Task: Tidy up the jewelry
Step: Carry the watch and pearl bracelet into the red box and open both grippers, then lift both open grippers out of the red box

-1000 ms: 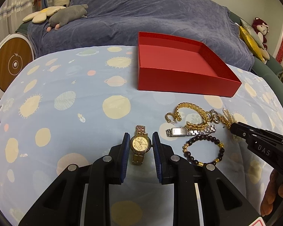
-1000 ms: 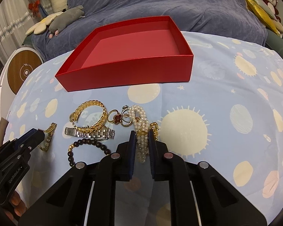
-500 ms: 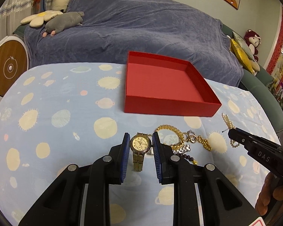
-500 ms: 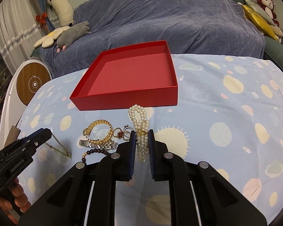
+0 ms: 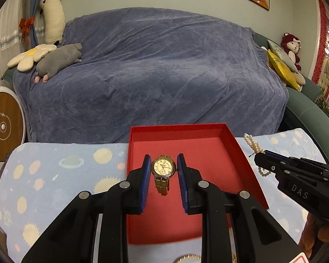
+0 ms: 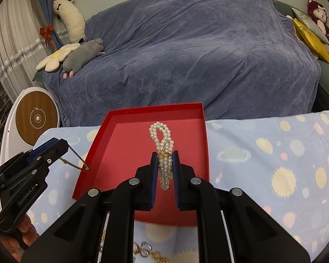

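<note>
The left hand-held gripper (image 5: 163, 168) pinches a gold watch (image 5: 163, 169) by its case between the blue pads, the band hanging down, above the inside of the red box (image 5: 241, 153). The right hand-held gripper (image 6: 165, 164) is pressed onto a pearl necklace (image 6: 162, 140), whose loops stick out past the fingertips and dangle below them, also over the red box (image 6: 94, 140). The box is open, with a bare floor, and sits on a worktop (image 6: 263, 153) covered by a pale blue cloth printed with suns and planets. In the right wrist view more gold jewelry (image 6: 151, 254) lies on the cloth at the bottom edge, on the near side of the box. Behind the worktop stands a sofa (image 5: 164, 65) draped in a blue blanket.
</note>
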Motion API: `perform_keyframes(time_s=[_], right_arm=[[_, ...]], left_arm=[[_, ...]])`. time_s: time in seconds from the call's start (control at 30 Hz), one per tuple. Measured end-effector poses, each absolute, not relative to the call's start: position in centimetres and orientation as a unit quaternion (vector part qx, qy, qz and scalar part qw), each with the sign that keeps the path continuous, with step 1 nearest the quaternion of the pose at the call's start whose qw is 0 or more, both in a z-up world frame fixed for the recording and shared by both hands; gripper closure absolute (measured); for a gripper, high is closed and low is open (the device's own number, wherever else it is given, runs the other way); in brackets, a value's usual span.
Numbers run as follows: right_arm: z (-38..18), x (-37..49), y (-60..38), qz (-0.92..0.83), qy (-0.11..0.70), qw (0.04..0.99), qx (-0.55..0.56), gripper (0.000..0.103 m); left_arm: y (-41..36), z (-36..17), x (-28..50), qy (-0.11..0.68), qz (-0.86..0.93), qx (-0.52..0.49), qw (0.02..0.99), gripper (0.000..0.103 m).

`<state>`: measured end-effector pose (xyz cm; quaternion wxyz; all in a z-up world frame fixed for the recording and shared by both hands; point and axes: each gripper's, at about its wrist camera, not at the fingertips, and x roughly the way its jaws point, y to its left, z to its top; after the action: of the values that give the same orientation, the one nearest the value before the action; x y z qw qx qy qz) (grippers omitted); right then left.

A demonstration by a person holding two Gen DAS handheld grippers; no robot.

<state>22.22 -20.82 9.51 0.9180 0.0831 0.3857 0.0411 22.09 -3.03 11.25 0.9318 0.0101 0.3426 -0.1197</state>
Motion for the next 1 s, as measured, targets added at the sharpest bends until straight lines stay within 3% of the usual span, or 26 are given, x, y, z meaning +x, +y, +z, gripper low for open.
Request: perform_keyframes(time_s=[0.27,0.57,0.73,1.0], right_arm=[[4.9,30.0,-21.6,0.034,0.434,0.896,0.091,0.091],[3.5,31.0,-22.1,0.013,0.447,0.891,0.075,0.083],[5.7,26.3,-22.8,0.026,0.426,0.901,0.085,0.072],[8.5,13.4,-22.4,0.051,0.415,0.906,0.07,0.07]], left_arm=[[-4.9,7.1,31.3,0.403,-0.115,-0.01,0.908,0.082],[-4.4,4.9,33.8,0.422,-0.094,-0.038,0.901,0.076],[-2.1,7.7,30.6,0.396,-0.09,-0.05,0.913,0.073],[2.2,9.7,18.5,0.371,-0.07,-0.012,0.926,0.06]])
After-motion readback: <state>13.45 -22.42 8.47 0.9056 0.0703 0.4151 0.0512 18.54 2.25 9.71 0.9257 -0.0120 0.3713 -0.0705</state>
